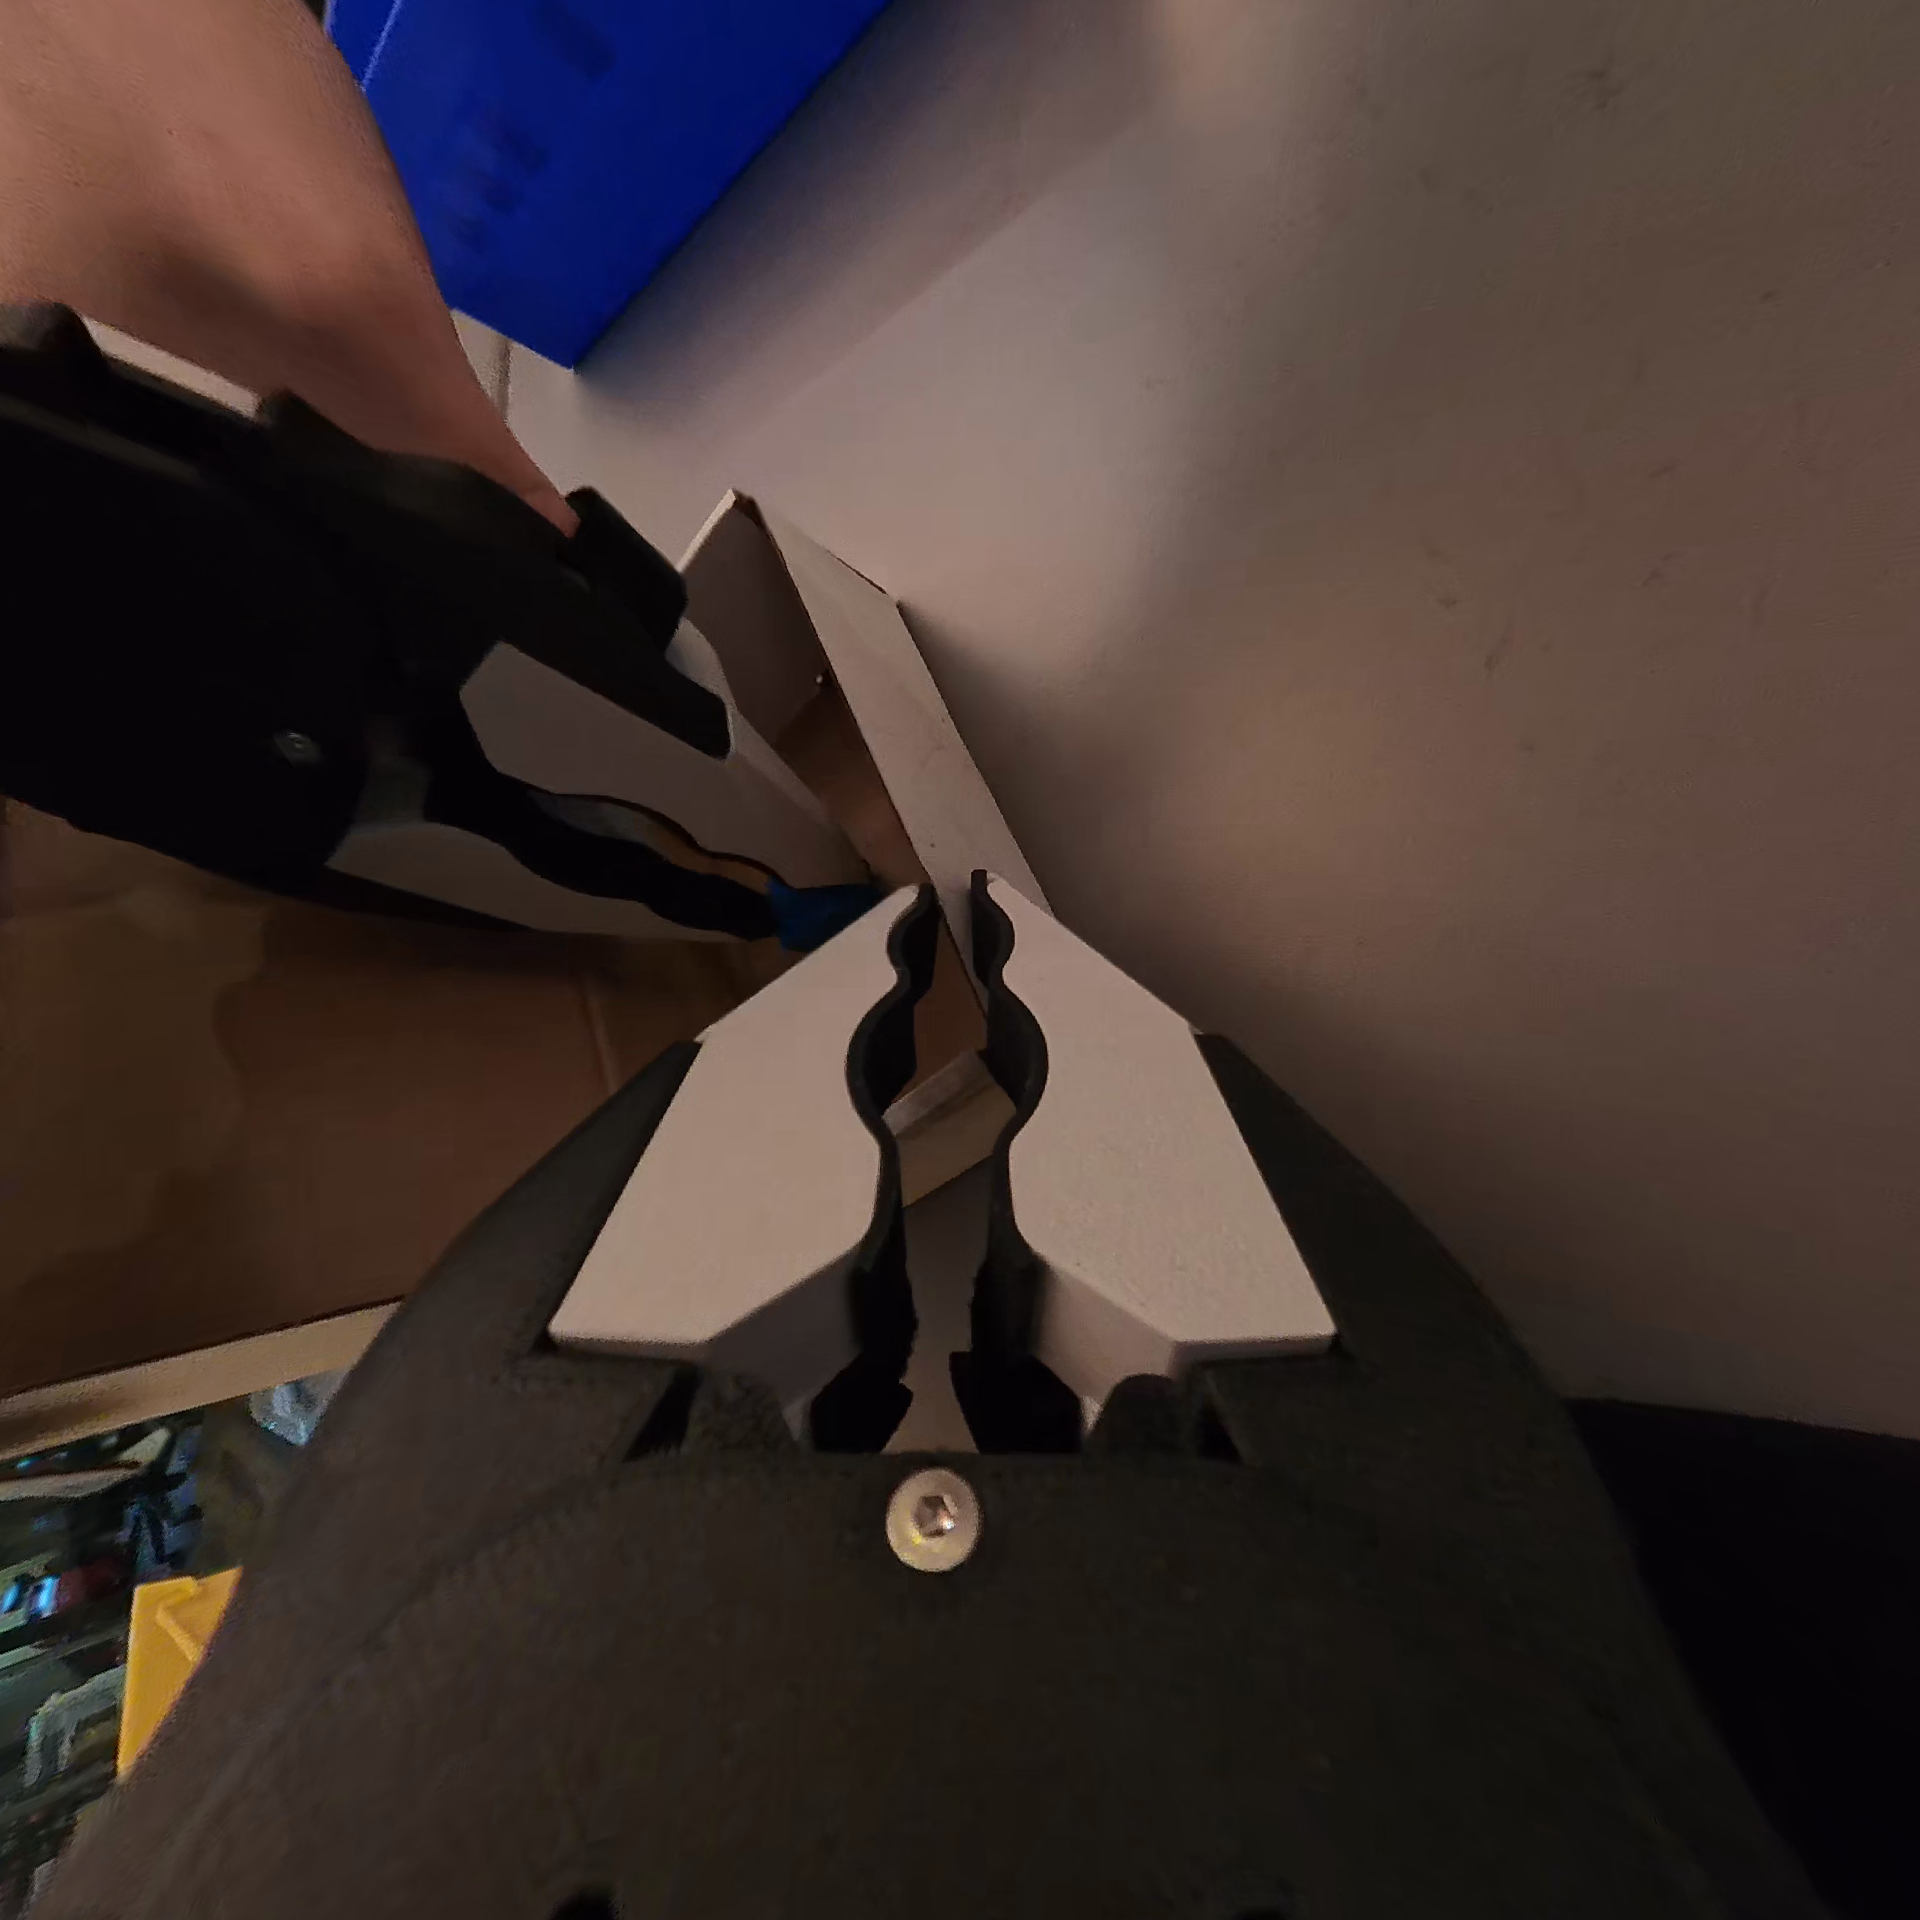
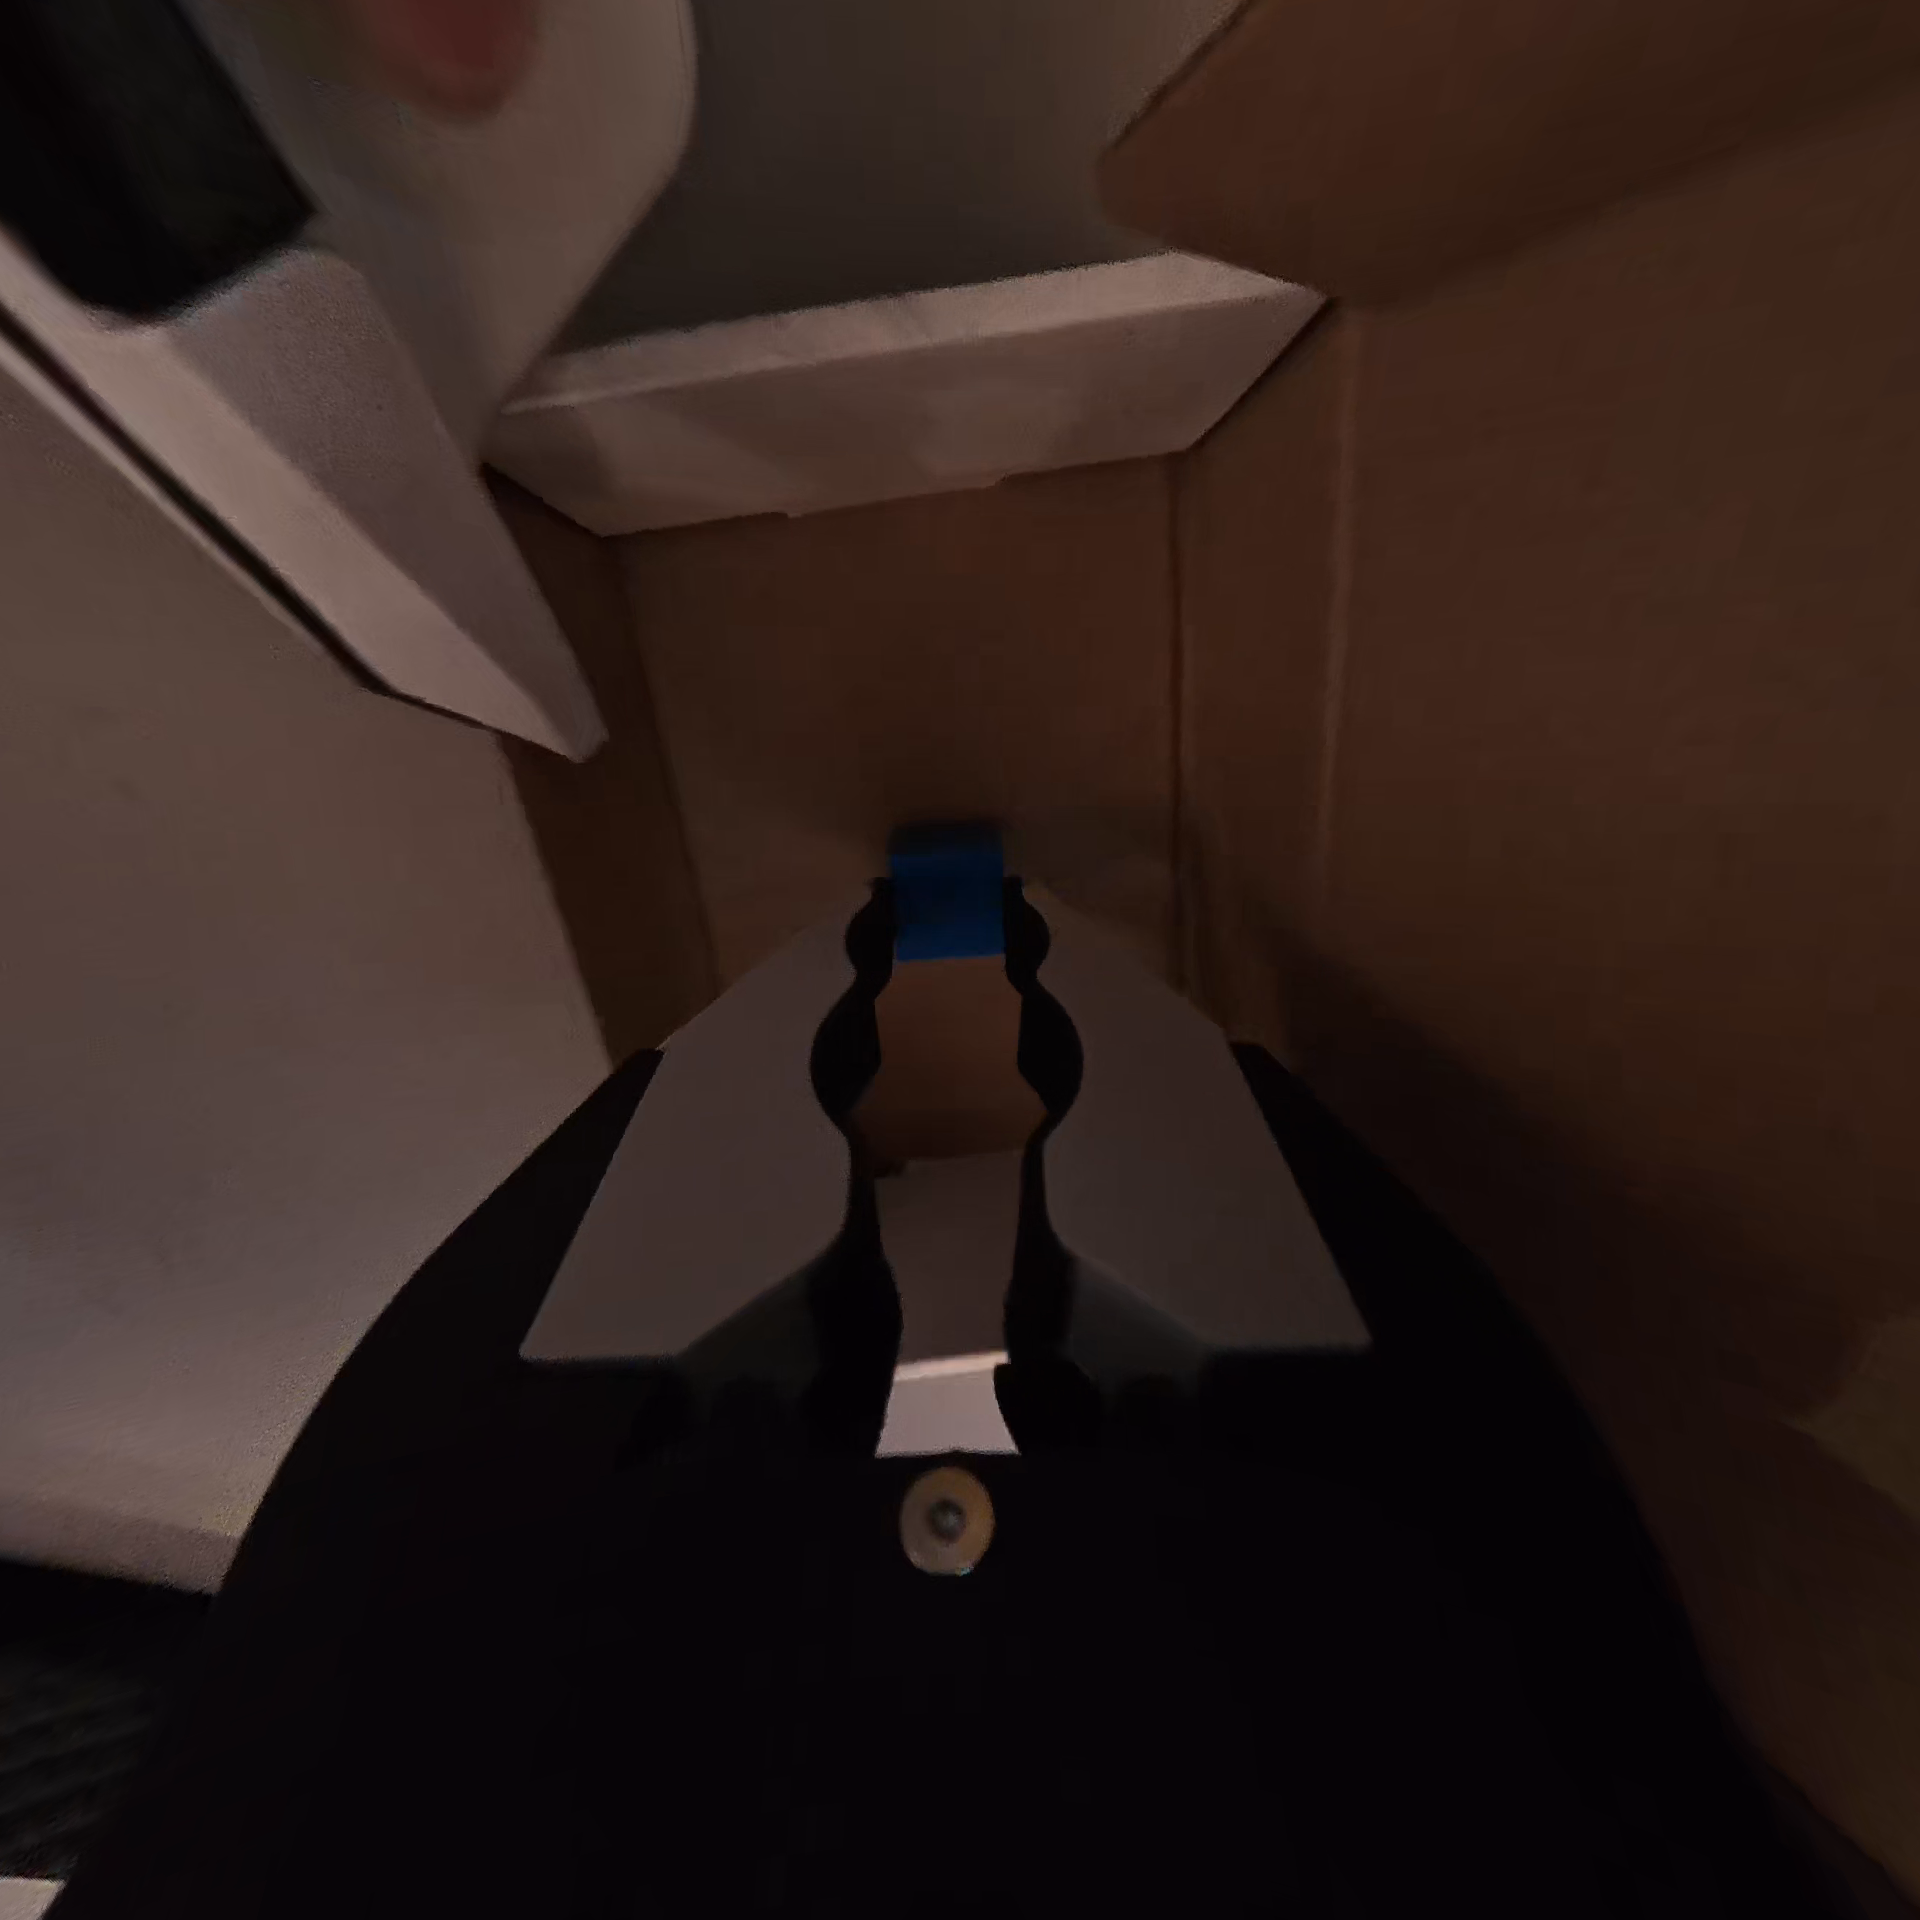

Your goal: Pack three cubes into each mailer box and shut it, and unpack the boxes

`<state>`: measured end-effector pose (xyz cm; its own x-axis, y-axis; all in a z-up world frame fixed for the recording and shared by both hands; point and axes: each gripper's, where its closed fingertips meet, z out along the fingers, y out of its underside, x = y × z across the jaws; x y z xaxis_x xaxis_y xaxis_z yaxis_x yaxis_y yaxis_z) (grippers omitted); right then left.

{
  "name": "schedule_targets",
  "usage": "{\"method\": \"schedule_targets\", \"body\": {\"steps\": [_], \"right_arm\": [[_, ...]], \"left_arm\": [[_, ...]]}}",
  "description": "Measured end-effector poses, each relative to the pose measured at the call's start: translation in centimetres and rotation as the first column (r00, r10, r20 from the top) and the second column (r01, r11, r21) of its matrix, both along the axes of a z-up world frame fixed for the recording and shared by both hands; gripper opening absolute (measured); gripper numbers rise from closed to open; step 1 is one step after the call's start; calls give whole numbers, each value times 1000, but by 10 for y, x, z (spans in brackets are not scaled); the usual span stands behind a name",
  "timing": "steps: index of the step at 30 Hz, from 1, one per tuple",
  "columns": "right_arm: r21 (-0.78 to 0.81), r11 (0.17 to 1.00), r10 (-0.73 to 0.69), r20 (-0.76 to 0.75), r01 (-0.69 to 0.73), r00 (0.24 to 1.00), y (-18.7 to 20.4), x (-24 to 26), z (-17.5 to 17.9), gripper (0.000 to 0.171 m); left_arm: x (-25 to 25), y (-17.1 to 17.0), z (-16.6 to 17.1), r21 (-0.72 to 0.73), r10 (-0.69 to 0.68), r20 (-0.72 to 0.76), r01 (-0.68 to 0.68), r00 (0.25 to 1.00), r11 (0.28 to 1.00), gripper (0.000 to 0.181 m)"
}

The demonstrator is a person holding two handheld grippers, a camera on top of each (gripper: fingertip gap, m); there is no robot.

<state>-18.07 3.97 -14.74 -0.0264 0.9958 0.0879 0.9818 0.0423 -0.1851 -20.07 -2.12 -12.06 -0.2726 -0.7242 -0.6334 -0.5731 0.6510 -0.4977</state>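
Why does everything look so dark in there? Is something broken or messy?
Nothing looks broken or spilled. The right tool is deep inside the open mailer box, so its walls shade the view. It grips a blue cube squarely. The left tool pinches the box's white wall, which looks like it is holding the box steady.

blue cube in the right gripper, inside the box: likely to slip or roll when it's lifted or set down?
Probably won't roll: the blue cube looks flat-faced and blocky. Likely rigid, since the right gripper pinches it at the fingertips with no visible squashing. Slip risk seems moderate, as only the tips catch it. It looks small, so probably light. The left gripper clamps the mailer box wall.
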Motion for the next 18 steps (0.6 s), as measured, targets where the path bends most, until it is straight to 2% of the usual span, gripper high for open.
{"method": "schedule_targets", "body": {"steps": [3, 7, 10, 12, 15, 18], "right_arm": [[60, 998, -30, -64, 34, 997, -2, 2, 23, 19], [181, 976, -76, -226, 119, 971, -19, 22, 82, 20], [241, 941, -152, -324, 237, 934, -48, 69, 131, 20], [253, 888, -290, -342, 384, 894, -65, 127, 151, 20], [227, 727, -591, -273, 648, 759, -94, 240, 145, 20], [116, 571, -785, -209, 812, 582, -124, 310, 106, 20]], "left_arm": [[2, 3, 0, 36, 2, 12, -2, 1000, 999, 5], [3, 2, -1, 69, -19, 17, 17, 1000, 997, 4], [6, 2, -1, 119, -49, 24, 46, 998, 992, 4], [10, 2, -2, 146, -73, 36, 67, 997, 987, 4], [12, 2, -4, 161, -83, 28, 77, 996, 984, 2], [14, 4, -1, 168, -80, 40, 72, 996, 983, 2]]}}
